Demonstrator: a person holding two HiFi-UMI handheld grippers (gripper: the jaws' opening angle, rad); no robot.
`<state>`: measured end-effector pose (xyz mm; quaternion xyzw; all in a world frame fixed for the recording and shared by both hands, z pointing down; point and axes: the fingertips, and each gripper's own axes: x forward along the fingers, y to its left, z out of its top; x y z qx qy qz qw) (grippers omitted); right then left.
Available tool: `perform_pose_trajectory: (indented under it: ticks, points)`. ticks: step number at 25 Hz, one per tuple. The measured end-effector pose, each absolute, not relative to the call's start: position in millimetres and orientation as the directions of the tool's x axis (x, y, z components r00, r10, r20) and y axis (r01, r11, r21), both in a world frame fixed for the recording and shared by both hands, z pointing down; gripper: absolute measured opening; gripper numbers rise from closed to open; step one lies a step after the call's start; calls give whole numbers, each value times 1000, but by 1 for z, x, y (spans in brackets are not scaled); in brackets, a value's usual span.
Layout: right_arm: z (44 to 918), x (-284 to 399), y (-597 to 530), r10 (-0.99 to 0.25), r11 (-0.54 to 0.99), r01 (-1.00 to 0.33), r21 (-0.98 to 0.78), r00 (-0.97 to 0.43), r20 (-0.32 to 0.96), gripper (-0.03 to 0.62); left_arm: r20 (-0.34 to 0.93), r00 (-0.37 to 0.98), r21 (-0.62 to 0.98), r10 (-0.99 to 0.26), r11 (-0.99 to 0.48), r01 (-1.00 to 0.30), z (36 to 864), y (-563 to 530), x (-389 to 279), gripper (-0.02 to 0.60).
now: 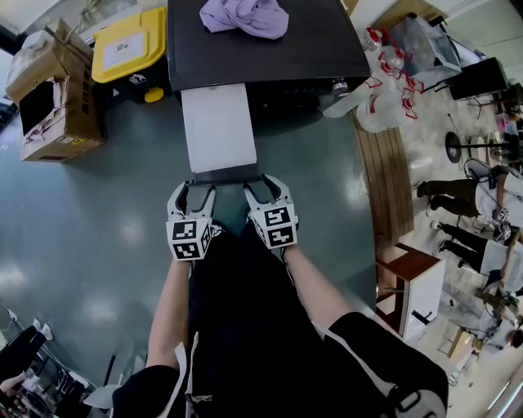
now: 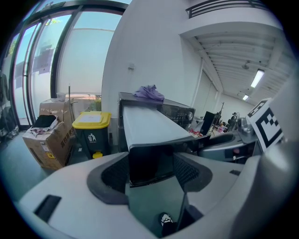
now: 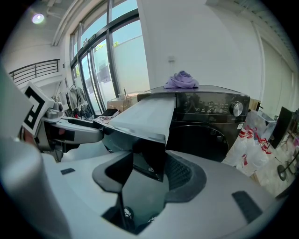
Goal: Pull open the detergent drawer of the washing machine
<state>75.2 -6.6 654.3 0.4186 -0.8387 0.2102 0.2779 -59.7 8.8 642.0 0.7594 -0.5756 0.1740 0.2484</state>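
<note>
Lab-like hall, washing machine (image 1: 319, 49), cardboard boxes (image 1: 57, 98), glass wall (image 2: 70, 60)

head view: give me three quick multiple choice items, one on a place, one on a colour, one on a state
1. Where is the purple cloth?
A. on the floor
B. on top of the washing machine
C. on a chair

2. What colour is the bin lid?
A. yellow
B. red
C. green

3. What state is the detergent drawer in?
A. shut flush with the machine
B. taken out and lying on the floor
C. pulled far out of the machine

Answers:
1. B, the cloth lies bunched on the machine's dark top.
2. A, the lid beside the machine is bright yellow.
3. C, the long pale drawer sticks far out from the machine's front.
</note>
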Motion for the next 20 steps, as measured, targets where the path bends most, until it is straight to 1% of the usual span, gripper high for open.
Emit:
perform_pose_trajectory:
  ticks: [11, 15, 20]
  points:
    - [661, 78, -4, -559, 553, -818, -160, -506, 657, 216, 564, 268, 164, -781, -212, -963, 648, 12, -59, 282]
    - [660, 81, -2, -564, 528, -831, -176, -498, 658, 216, 588, 263, 196, -765, -181, -964, 651, 16, -63, 278]
    - [651, 91, 0, -569, 530, -835, -149, -480, 668, 209, 604, 265, 221, -751, -162, -962, 646, 29, -63, 265]
